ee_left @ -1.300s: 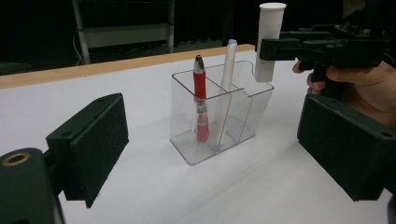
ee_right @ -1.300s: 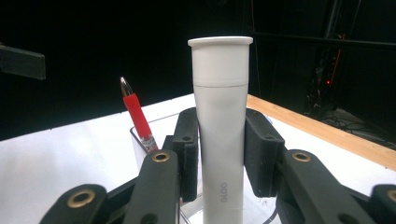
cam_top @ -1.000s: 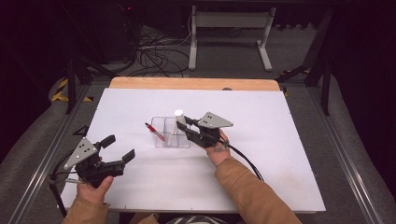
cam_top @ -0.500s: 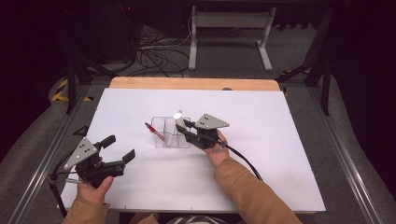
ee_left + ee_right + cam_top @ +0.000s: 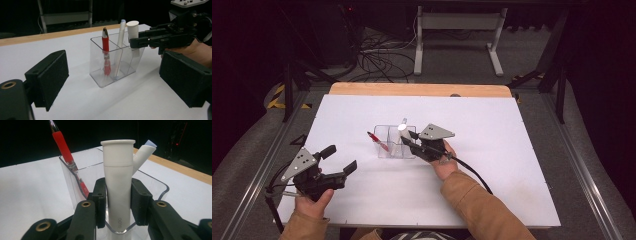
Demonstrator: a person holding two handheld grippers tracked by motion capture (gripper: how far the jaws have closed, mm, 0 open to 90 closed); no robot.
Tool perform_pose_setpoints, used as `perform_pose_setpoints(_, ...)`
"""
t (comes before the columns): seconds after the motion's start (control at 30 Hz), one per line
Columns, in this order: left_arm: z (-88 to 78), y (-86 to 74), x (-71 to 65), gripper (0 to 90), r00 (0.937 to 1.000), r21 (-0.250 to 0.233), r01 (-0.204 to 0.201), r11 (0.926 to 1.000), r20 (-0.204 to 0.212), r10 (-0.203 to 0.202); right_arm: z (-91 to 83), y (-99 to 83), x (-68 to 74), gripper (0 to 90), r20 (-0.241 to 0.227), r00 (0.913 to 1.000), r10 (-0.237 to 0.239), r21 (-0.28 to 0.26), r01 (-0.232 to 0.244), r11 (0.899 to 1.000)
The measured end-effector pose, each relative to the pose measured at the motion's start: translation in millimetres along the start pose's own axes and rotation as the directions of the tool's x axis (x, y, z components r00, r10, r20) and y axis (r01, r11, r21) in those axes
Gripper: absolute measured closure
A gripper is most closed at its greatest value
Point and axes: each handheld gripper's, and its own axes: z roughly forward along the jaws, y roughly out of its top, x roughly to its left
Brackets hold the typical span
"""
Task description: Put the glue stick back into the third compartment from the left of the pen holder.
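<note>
A clear plastic holder (image 5: 388, 150) with several compartments stands at the middle of the white table. A red pen (image 5: 378, 140) leans in its left compartment and a white pen (image 5: 121, 37) in the middle one. My right gripper (image 5: 408, 139) is shut on an upright white tube (image 5: 118, 170), whose lower end is inside the right compartment. Both pads (image 5: 101, 202) press its sides. My left gripper (image 5: 341, 158) is near the front left of the table, open, with nothing between its jaws, and it points toward the holder (image 5: 100, 81).
The white tabletop (image 5: 512, 150) has a wooden strip (image 5: 422, 89) along its far edge. Beyond it are cables and a metal stand (image 5: 457, 30) on the dark floor. A cable (image 5: 472, 172) trails from the right gripper over the sleeve.
The right gripper and the white tube have shifted very slightly downward at the holder. The left gripper has stayed where it was.
</note>
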Motion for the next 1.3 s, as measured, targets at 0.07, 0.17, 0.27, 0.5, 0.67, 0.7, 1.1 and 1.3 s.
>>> perform_pose_setpoints(0.07, 0.0, -0.1, -0.1, 9.7, 1.0, 0.001, 0.001, 1.0, 0.001, -0.001, 0.0, 0.1, 0.1, 68.6, 0.0, 1.0, -0.002, -0.001, 0.002, 1.0)
perform_pose_setpoints(0.17, 0.0, -0.1, -0.2, 9.6, 1.0, 0.001, 0.001, 1.0, 0.001, -0.001, -1.3, 1.0, 0.1, 65.9, 0.008, 0.9999, -0.011, -0.001, 0.011, 1.0)
perform_pose_setpoints(0.27, 0.3, 0.1, -0.1, 9.6, 1.0, 0.0, 0.002, 1.0, 0.003, -0.002, -4.6, 4.8, 1.6, 51.4, 0.015, 0.9997, -0.021, -0.023, 0.022, 1.0)
perform_pose_setpoints(0.5, 0.9, -0.4, 0.5, 9.5, 1.0, 0.005, 0.003, 1.0, 0.003, -0.003, -14.0, 17.2, 3.0, 28.4, 0.036, 0.9984, -0.045, -0.046, 0.046, 0.998)
perform_pose_setpoints(0.67, 1.7, -0.6, 0.4, 9.4, 1.0, 0.004, 0.006, 1.0, 0.004, -0.006, -24.2, 25.4, 0.6, 26.3, 0.035, 0.998, -0.053, -0.051, 0.055, 0.997)
perform_pose_setpoints(0.7, 1.9, -0.8, 0.5, 9.4, 1.0, 0.006, 0.006, 1.0, 0.004, -0.006, -26.3, 27.1, 0.1, 25.9, 0.037, 0.9979, -0.052, -0.048, 0.054, 0.997)
perform_pose_setpoints(1.1, 2.6, -0.2, 0.5, 9.4, 1.0, 0.004, 0.006, 1.0, 0.007, -0.006, -41.9, 37.5, -2.1, 25.7, 0.026, 0.9982, -0.054, -0.056, 0.056, 0.997)
perform_pose_setpoints(1.3, 3.9, 0.1, 0.3, 9.4, 0.9999, 0.004, 0.004, 1.0, 0.011, -0.004, -50.3, 41.7, -2.2, 25.6, 0.02, 0.998, -0.06, -0.059, 0.062, 0.996)
